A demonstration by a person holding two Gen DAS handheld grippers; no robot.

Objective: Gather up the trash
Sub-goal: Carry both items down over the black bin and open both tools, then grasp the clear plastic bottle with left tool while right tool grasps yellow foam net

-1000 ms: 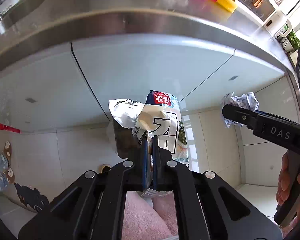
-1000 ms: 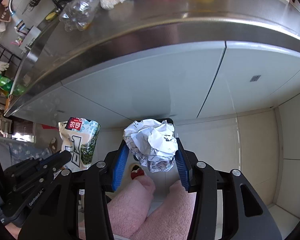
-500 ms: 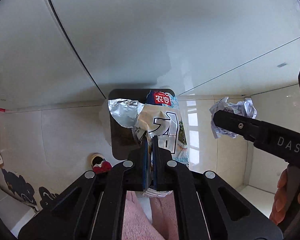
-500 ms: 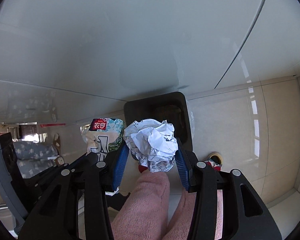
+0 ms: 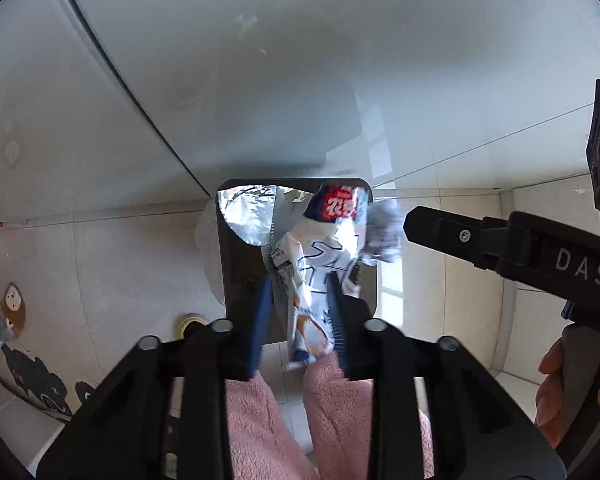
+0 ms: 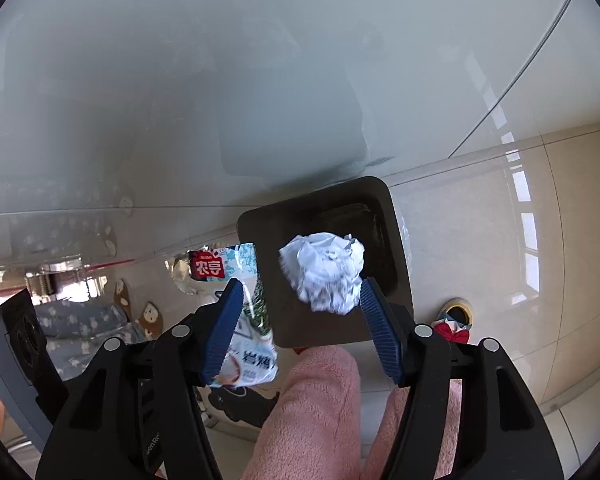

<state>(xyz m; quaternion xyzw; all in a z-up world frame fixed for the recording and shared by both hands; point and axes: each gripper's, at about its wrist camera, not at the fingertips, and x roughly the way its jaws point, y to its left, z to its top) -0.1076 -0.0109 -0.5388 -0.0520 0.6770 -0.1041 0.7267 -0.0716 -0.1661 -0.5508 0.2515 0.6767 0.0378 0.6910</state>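
Both grippers point steeply down over a dark, square-mouthed trash bin (image 6: pixel 384 208) standing on pale floor tiles (image 6: pixel 480 240) against a glossy white cabinet front (image 5: pixel 260 60). The left gripper (image 5: pixel 300 316) has just been opening: its 2 blue pads now stand apart with the snack wrapper (image 5: pixel 320 264) between them; the wrapper lies against the right-hand pad and clear of the left-hand one, so no pinch is seen. The wrapper, white with a red label and a silver foil inside, hangs over the bin's mouth in the left wrist view. The right gripper (image 6: pixel 300 328) has likewise just been opening: its jaws are spread wide and the crumpled paper ball (image 6: pixel 324 276) sits between them, close by the right-hand pad and well clear of the left-hand one, blurred, directly above the bin opening. Whether the ball touches that pad cannot be told. Pink fleece trouser legs (image 6: pixel 320 412) show below both grippers. A hand (image 5: pixel 572 392) grips the right tool's handle at the edge of the left wrist view. A small red-and-yellow object (image 6: pixel 454 320) lies on the floor just beside the bin.
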